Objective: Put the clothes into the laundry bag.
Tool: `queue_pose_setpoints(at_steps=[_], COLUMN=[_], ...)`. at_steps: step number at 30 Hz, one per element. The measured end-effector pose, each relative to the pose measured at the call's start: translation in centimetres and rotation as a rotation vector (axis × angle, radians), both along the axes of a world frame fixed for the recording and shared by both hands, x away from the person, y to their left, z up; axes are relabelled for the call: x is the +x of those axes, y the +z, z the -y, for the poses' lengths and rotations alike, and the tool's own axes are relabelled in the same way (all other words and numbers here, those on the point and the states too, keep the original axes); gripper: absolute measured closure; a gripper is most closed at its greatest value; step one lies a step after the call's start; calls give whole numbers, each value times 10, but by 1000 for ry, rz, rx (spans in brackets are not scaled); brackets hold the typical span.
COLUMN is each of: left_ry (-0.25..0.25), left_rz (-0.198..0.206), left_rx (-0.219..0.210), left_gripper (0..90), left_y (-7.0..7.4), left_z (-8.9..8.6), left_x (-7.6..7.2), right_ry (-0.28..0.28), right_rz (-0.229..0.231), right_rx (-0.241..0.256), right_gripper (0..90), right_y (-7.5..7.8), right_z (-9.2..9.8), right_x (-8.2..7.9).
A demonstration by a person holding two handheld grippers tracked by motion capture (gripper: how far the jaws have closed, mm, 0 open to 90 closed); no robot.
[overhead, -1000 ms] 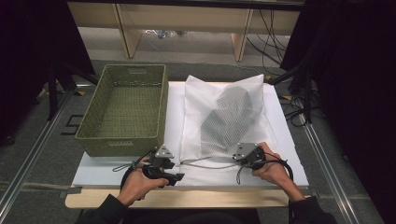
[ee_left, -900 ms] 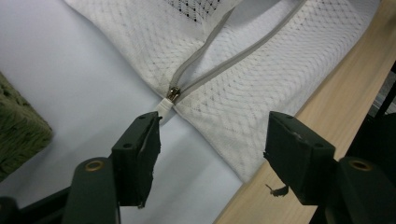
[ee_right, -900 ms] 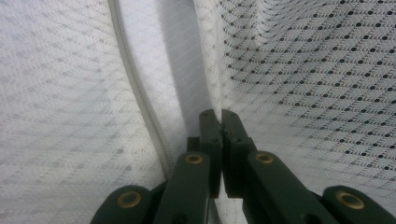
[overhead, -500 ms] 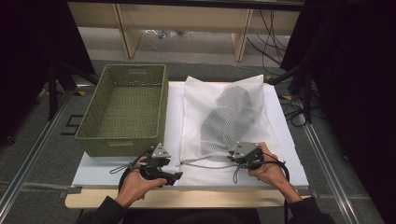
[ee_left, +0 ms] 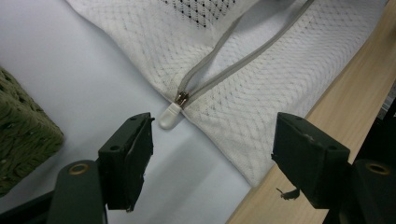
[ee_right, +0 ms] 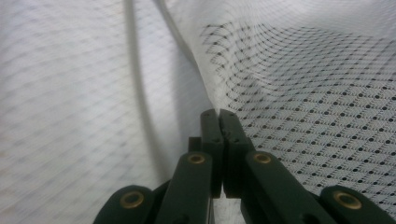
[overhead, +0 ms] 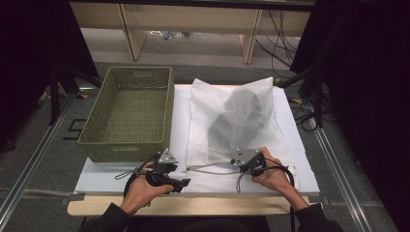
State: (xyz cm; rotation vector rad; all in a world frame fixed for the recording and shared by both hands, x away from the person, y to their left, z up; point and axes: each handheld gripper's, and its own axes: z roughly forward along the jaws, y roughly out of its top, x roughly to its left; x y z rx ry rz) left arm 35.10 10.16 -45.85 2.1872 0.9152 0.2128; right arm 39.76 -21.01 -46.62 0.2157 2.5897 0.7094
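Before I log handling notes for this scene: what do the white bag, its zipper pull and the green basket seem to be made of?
White bag: soft matte mesh fabric, see-through weave, probably synthetic. Zipper pull: smooth whitish tab, likely plastic or rubber, on a metal-looking slider. Green basket: woven olive strands, perhaps cord or wicker.

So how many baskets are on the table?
1. The basket sits at the table's left, beside the mesh bag; its corner also shows in the left gripper view.

Lighting: even overhead; table (overhead: 300, 159) bright, surroundings dark. Soft shadows under jaws. Right gripper view: mesh bag (ee_right: 303, 93) blurred. High view: soft, low detail.
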Motion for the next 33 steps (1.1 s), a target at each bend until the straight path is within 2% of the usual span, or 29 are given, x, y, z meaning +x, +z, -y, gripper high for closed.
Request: queue_pose_setpoints(at_steps=[1, 3, 4, 5, 6, 7, 8, 11, 13, 15, 18, 19, 22, 23, 25, 29, 31, 32, 33], left_ry=[0, -2, -1, -3, -3, -16, -1, 1, -3, -10, -35, -31, -17, -7, 5, -4, -15, -4, -13], left_rz=[-6, -6, -6, -9, -2, 2, -4, -4, 4, 6, 21, 24, 18, 24, 19, 40, 51, 56, 62], left_rx=[-8, -7, -6, -12, -6, 3, -3, -8, -5, -4, 5, 0, -16, -17, -30, -39, -45, -47, -53], left_gripper=[284, 283, 283, 281, 279, 278, 278, 274, 272, 271, 265, 263, 249, 230, 196, 169, 169, 169, 169], left_y=[0, 0, 0, 0, 0, 0, 0, 0, 0, 0, 0, 0, 1, 1, 1, 2, 4, 4, 5], left_z=[0, 0, 0, 0, 0, -1, 0, 0, 1, 2, 1, 2, 1, 1, 1, -1, -1, -1, -1], left_x=[0, -1, -1, 0, 0, 0, 0, -1, -1, -1, -1, -1, -1, 0, 0, 0, -1, 0, -1], right_ry=[13, -1, 17, 14, 7, 5, 9, 3, -45, -57, -116, -112, -179, -193, -255, -335, -342, -353, -362], right_rz=[-6, -36, -14, -32, -43, -26, -34, -49, -71, -66, -41, -38, -24, -12, -21, -53, -54, -71, -80], right_rx=[-6, -14, -23, -23, -13, -2, -4, 14, 58, 102, 152, 162, 230, 251, 311, 392, 405, 419, 432], right_gripper=[900, 900, 900, 900, 900, 900, 900, 885, 819, 739, 607, 575, 482, 466, 439, 407, 404, 400, 398], right_y=[-1, -4, -5, -6, -7, -7, -6, -5, -3, 0, 2, 3, 6, 8, 11, 16, 16, 17, 17], right_z=[1, 4, 5, 6, 6, 6, 6, 5, 7, 9, 12, 14, 18, 20, 27, 42, 43, 45, 46], right_x=[-2, -6, -5, -5, -5, -4, -4, -4, -4, -1, 2, 4, 7, 9, 13, 20, 21, 22, 22])
